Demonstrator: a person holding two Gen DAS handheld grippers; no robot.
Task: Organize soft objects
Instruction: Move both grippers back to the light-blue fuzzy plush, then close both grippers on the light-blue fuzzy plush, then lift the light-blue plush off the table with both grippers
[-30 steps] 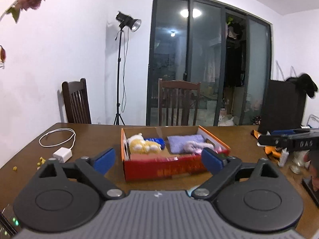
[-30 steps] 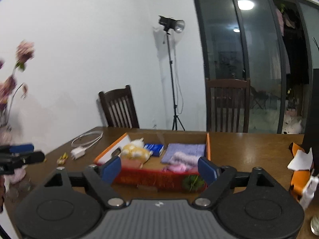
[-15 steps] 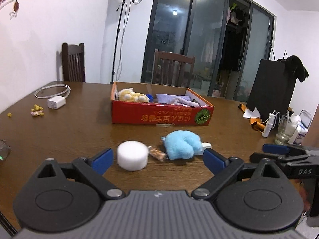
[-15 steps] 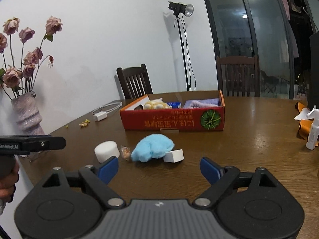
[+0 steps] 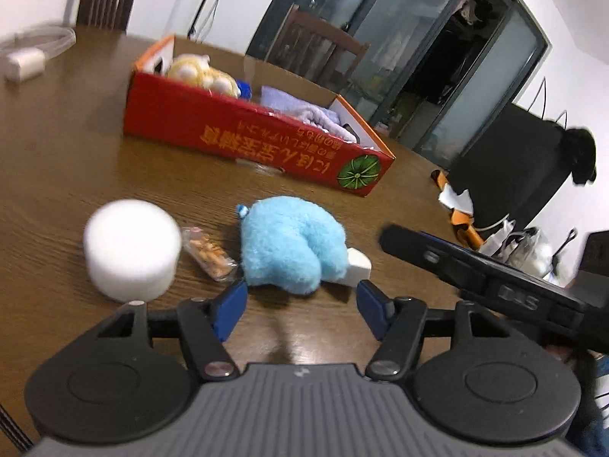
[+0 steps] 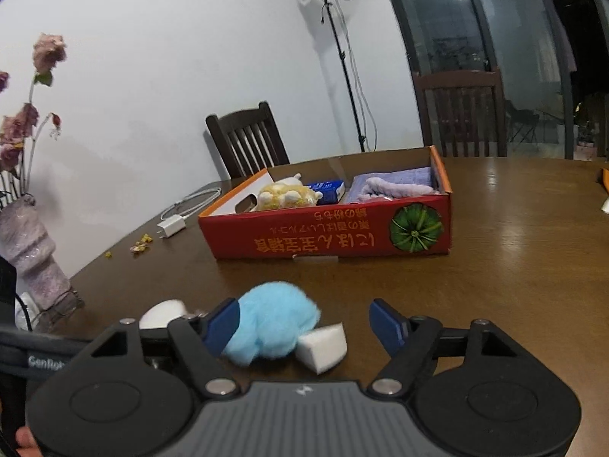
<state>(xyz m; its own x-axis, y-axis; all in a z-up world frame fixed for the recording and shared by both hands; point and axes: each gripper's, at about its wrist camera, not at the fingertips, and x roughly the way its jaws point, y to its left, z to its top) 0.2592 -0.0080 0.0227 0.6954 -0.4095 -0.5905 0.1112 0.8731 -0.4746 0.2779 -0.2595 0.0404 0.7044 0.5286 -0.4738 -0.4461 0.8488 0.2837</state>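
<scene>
Brown wooden table (image 5: 68,160) with a red box (image 5: 243,141) and loose soft things in front of it.
Both grippers tilt down toward the blue plush (image 5: 289,243), which lies between a white foam cylinder (image 5: 131,249) and a white block (image 6: 323,344). Left gripper (image 5: 300,310) and right gripper (image 6: 304,323) have just been closing, jaws apart, gripping nothing; the plush lies just ahead of the fingertips.
</scene>
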